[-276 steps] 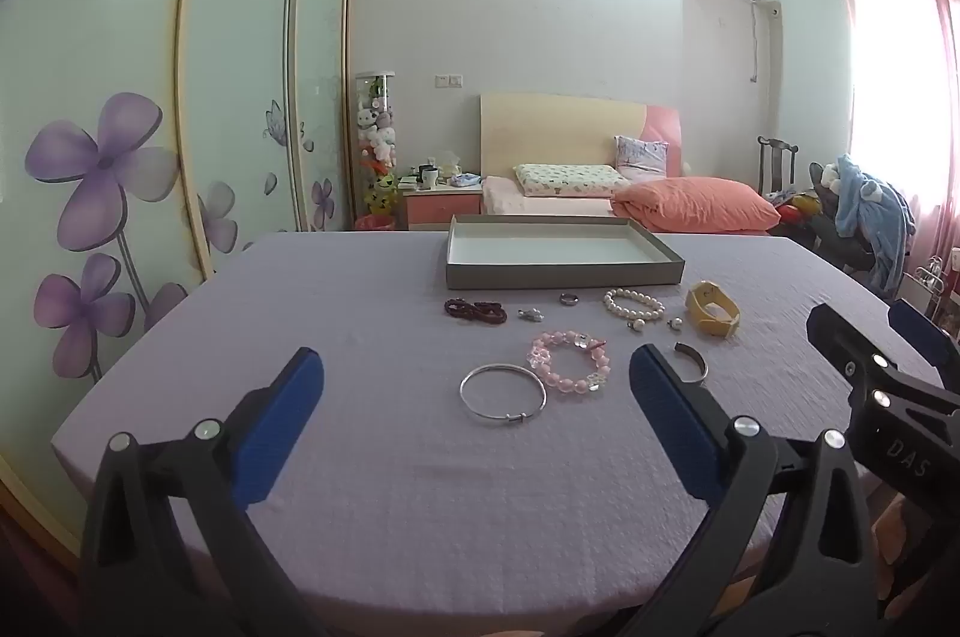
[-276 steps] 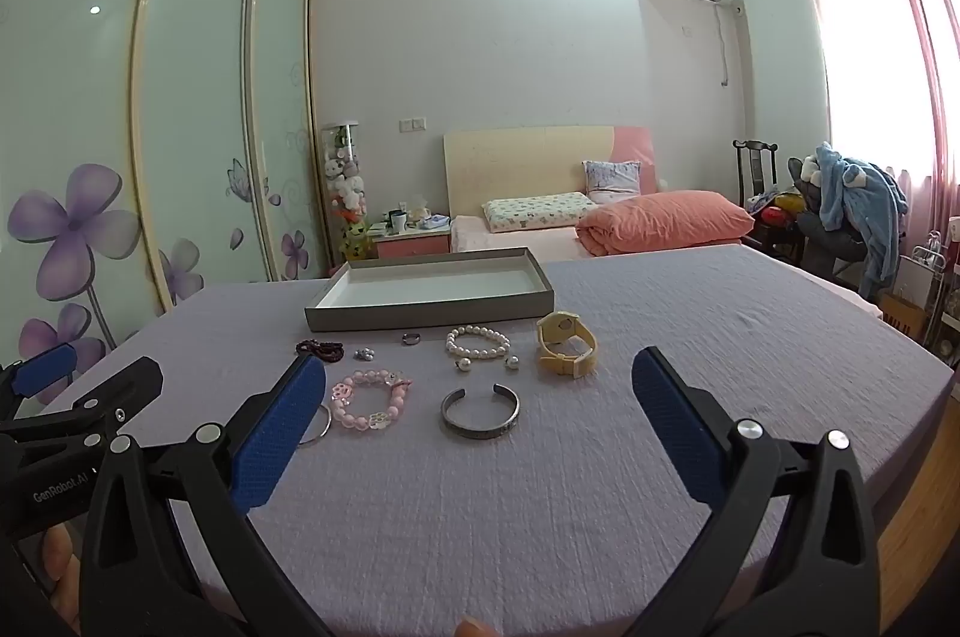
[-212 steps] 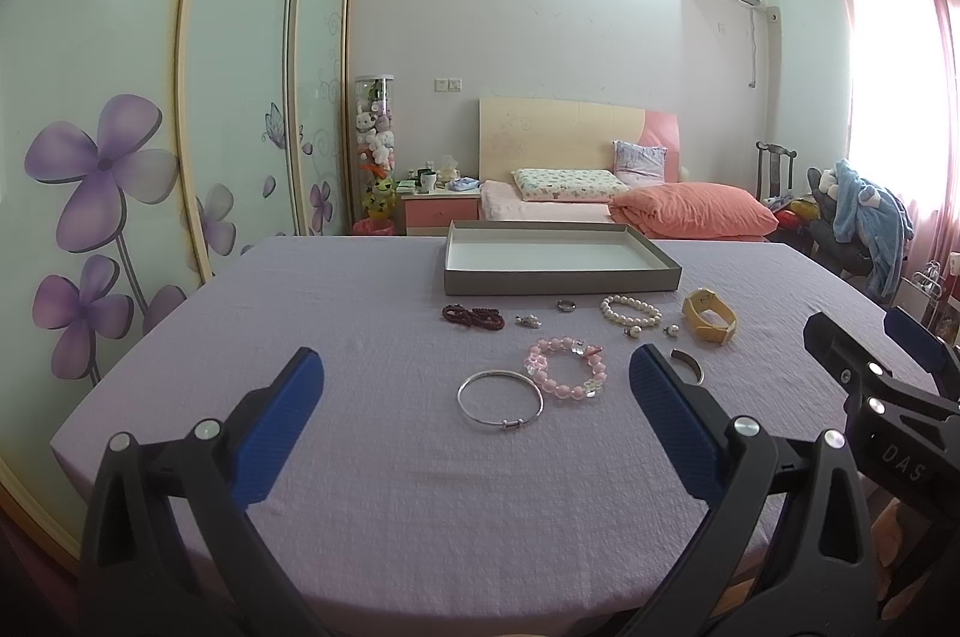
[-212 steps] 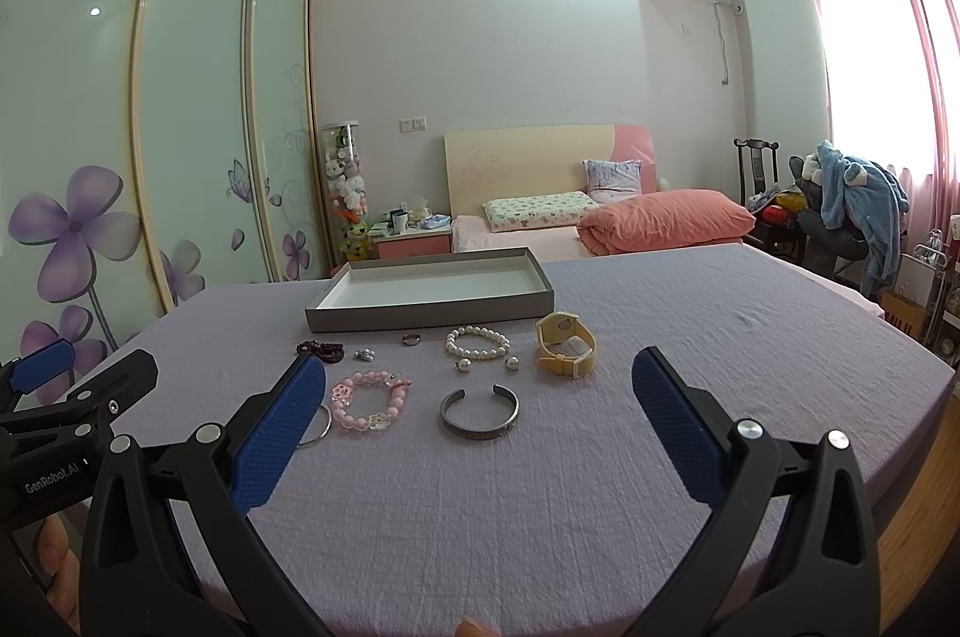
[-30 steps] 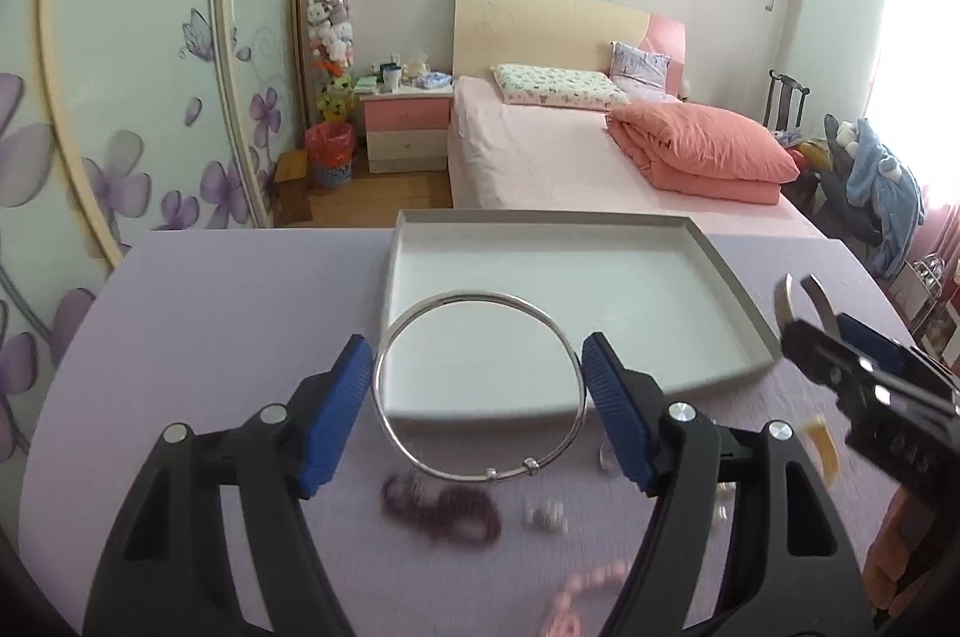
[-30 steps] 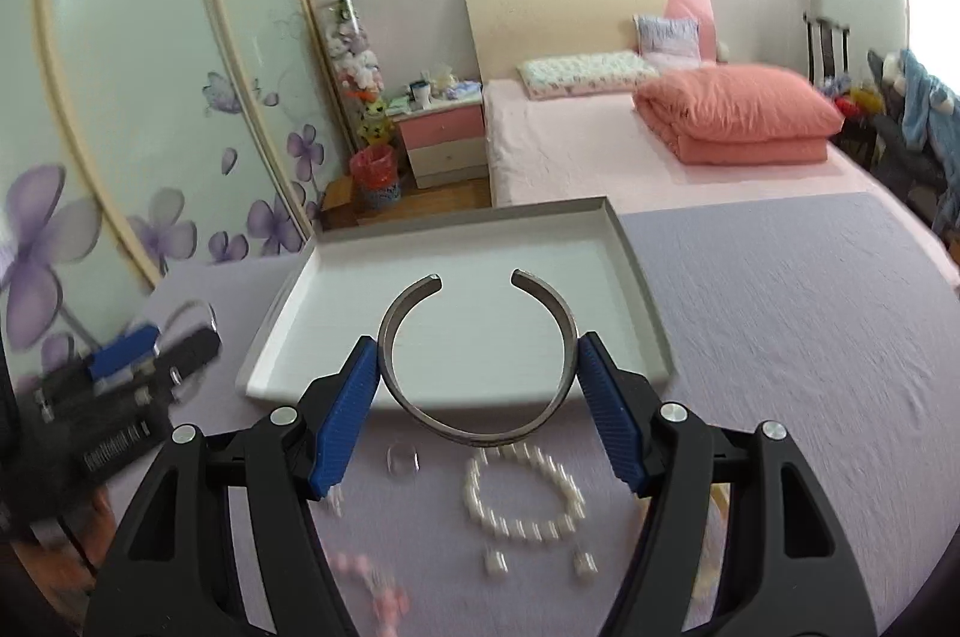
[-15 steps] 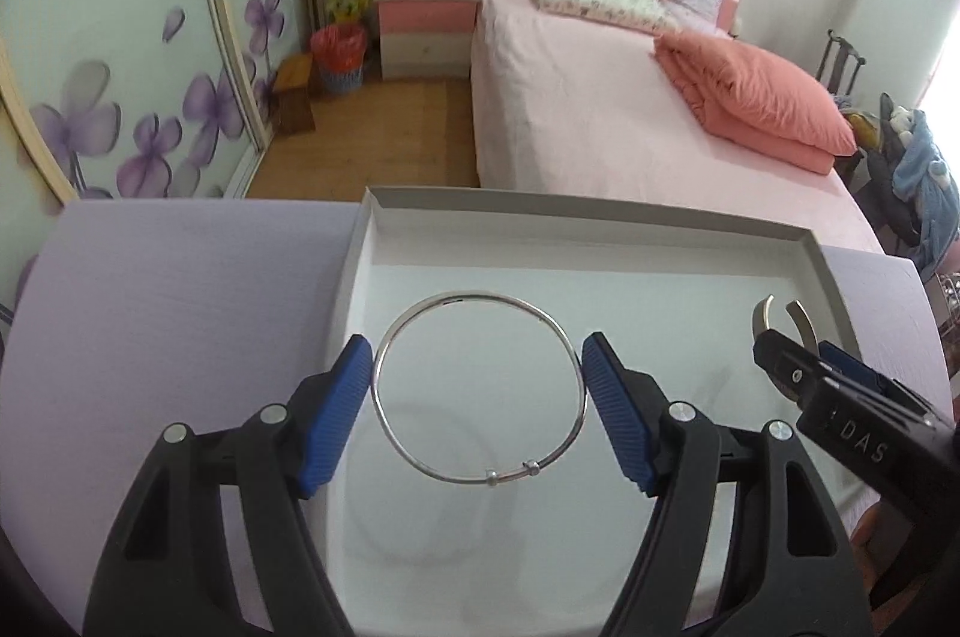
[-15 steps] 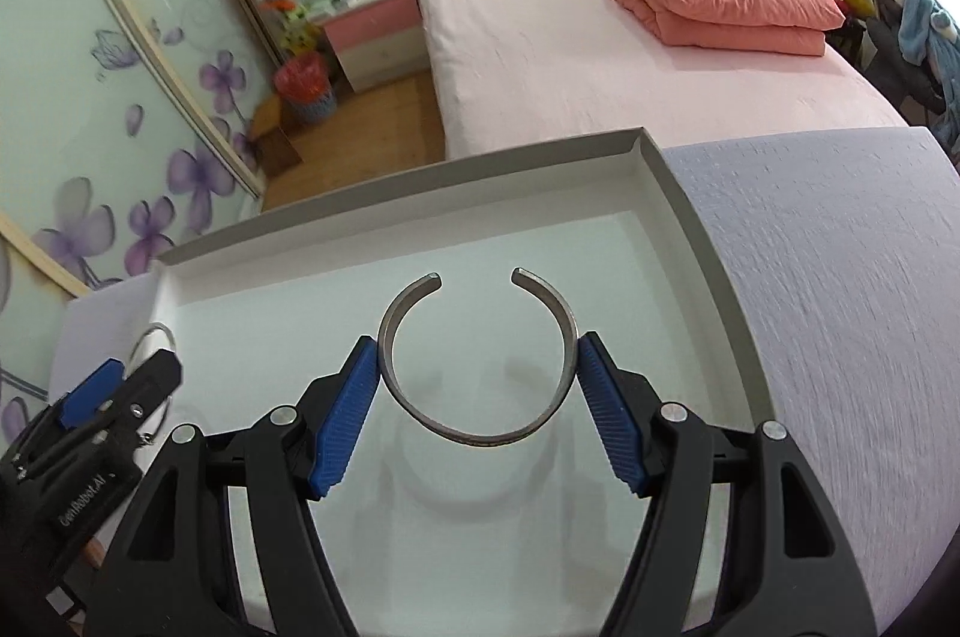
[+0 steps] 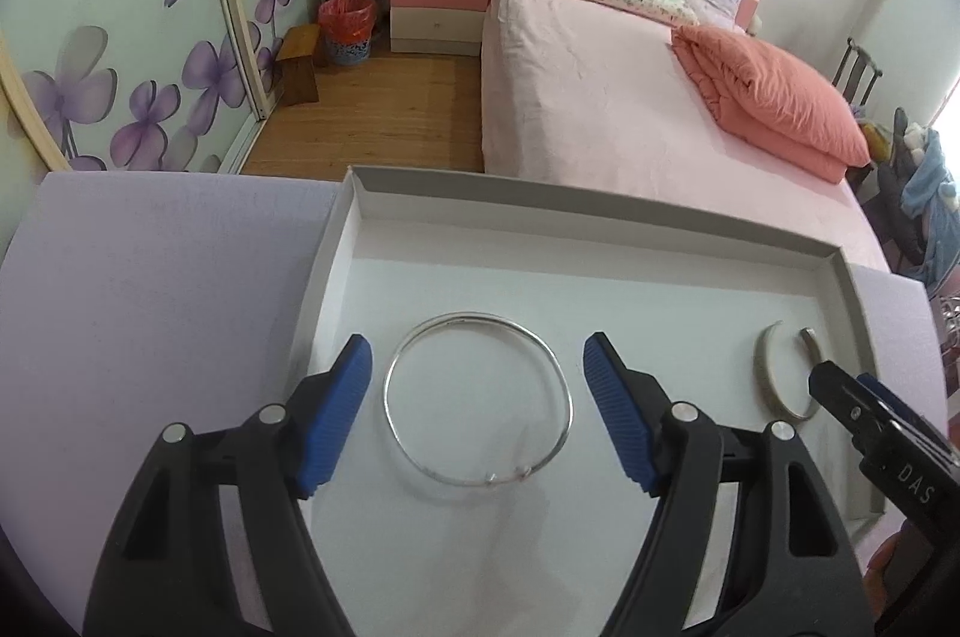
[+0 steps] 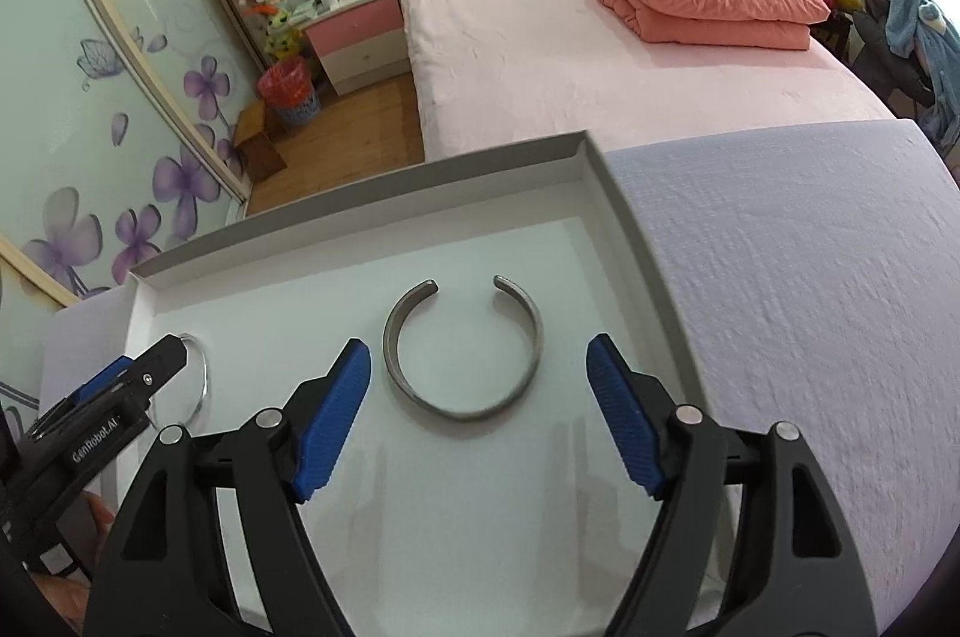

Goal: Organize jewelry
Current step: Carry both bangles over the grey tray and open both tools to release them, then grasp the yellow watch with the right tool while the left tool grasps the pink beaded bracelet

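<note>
Both grippers have released: bangle [image 9: 477, 400] and cuff [image 10: 463, 347] lie between spread fingers.

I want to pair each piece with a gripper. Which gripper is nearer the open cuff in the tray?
Right. The right gripper sits open straddling the cuff. The left gripper is open around the thin bangle, at the other side of the tray.

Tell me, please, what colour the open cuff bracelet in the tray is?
The cuff bracelet is dull grey metal, clearest in the right wrist view.
</note>
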### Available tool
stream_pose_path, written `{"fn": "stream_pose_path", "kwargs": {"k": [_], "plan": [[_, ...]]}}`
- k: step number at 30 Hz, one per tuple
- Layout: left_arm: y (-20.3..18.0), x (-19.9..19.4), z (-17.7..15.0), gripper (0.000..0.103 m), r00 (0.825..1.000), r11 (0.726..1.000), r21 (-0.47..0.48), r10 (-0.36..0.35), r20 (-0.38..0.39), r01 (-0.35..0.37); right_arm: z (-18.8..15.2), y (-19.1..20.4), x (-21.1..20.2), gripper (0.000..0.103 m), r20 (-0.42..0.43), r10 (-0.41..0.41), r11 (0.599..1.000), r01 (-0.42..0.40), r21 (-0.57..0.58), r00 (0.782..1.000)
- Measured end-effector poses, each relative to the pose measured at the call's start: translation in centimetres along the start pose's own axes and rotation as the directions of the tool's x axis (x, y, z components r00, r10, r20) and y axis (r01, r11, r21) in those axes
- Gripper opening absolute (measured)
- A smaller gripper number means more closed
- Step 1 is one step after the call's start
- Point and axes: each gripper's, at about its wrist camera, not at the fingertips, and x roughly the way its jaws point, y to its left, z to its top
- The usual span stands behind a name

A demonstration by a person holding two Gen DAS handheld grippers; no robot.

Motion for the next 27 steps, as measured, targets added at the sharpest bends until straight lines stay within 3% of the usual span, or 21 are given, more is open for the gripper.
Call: {"fn": "stream_pose_path", "kwargs": {"k": [6, 11, 16, 21, 27], "plan": [[1.1, -6.0, -1.9, 0.081, 0.996, 0.999, 0.029, 0.015, 0.091, -0.018, -1.6, -1.5, -5.0, 0.075, 0.079, 0.066, 0.997, -0.063, -0.036, 0.995], [3.5, -13.2, -6.2, 0.086, 0.975, 0.999, 0.032, 0.028, 0.221, -0.036, -4.9, -3.9, -10.7, 0.075, 0.168, 0.103, 0.993, -0.092, -0.072, 0.980], [4.9, -18.0, -11.4, 0.090, 0.953, 0.998, 0.039, 0.042, 0.301, -0.057, -9.8, -6.2, -14.1, 0.076, 0.222, 0.091, 0.994, -0.073, -0.086, 0.971], [5.8, -20.8, -17.6, 0.092, 0.935, 0.996, 0.049, 0.048, 0.350, -0.070, -14.5, -7.8, -14.3, 0.078, 0.222, 0.042, 0.996, -0.023, -0.090, 0.974], [5.5, -21.1, -23.1, 0.092, 0.941, 0.997, 0.048, 0.038, 0.337, -0.057, -17.6, -9.1, -12.9, 0.080, 0.192, -0.009, 0.997, 0.024, -0.078, 0.981]]}}
